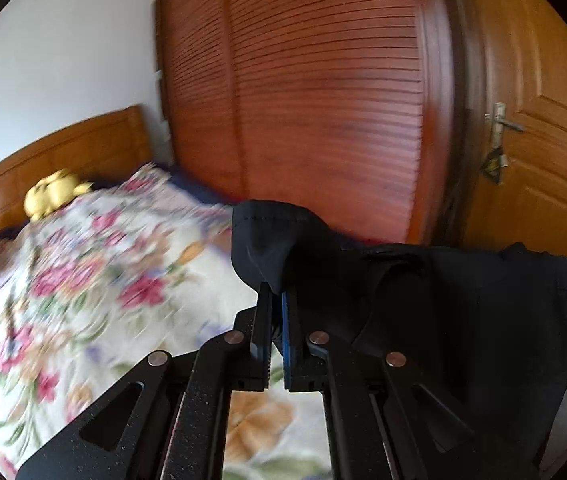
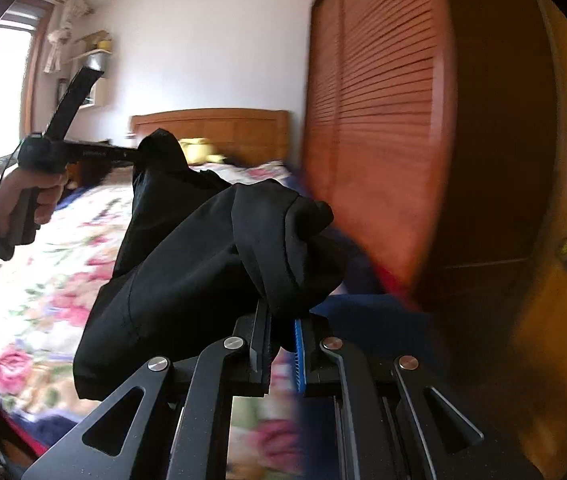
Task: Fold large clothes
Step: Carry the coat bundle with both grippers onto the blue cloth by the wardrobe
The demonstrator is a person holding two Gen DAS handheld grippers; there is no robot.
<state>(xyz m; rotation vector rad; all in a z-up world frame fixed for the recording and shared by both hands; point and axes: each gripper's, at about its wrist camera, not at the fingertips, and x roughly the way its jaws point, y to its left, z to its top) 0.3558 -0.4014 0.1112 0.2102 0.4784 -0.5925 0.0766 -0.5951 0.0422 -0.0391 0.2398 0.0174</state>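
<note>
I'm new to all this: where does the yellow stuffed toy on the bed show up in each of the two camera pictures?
Left wrist view: the yellow stuffed toy lies at the left, at the head of the bed, against the wooden headboard.
Right wrist view: the toy sits near the upper middle, partly hidden behind the black garment, below the headboard.
Shared landmark: the slatted wardrobe door, right of the bed in both views.

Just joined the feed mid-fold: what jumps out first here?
A black garment hangs in the air between both tools, pinched by the right hand-held gripper and the left hand-held gripper. Below it spreads a floral bedspread; a red-brown louvered wardrobe fills the background.
</note>
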